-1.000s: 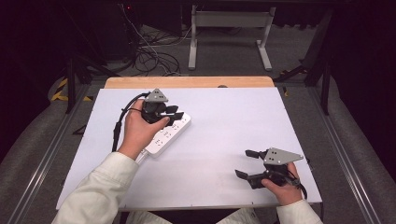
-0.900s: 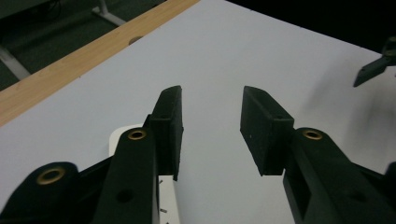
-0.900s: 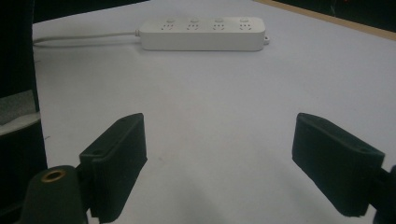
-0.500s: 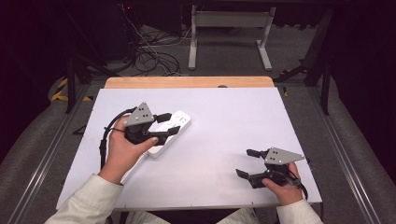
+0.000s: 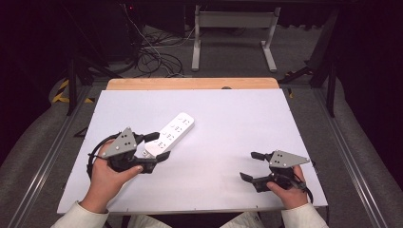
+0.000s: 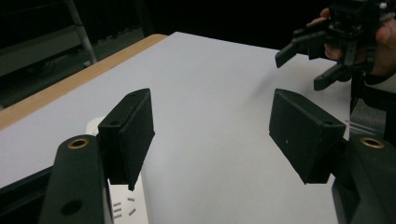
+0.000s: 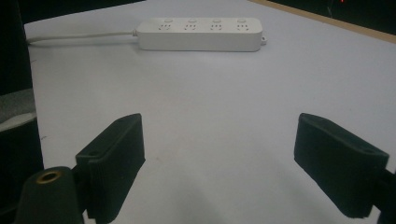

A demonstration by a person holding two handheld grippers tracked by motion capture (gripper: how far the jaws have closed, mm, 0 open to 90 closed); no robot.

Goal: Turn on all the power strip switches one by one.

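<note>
A white power strip (image 5: 172,133) lies at a slant on the white table (image 5: 237,118); in the right gripper view the strip (image 7: 201,33) lies across the far side with its cord (image 7: 79,36) running left. My left gripper (image 5: 157,147) hovers at the strip's near end, open, and its jaws have just been opening. In the left gripper view the strip (image 6: 123,205) shows under the left jaw, with bare table between the jaws of the left gripper (image 6: 212,135). My right gripper (image 5: 252,166) stands open at the near right, its jaws just opening a little around nothing.
A wooden strip (image 5: 190,84) edges the table's far side. Beyond it, on the floor, lie tangled cables (image 5: 157,61) and a metal stand (image 5: 233,28). The right gripper (image 6: 322,51) and its hand show far off in the left gripper view.
My left gripper has moved from the strip's far end toward me and to the left, down to its near end, and its jaws stand wider. The strip and the right hand have stayed in place.
</note>
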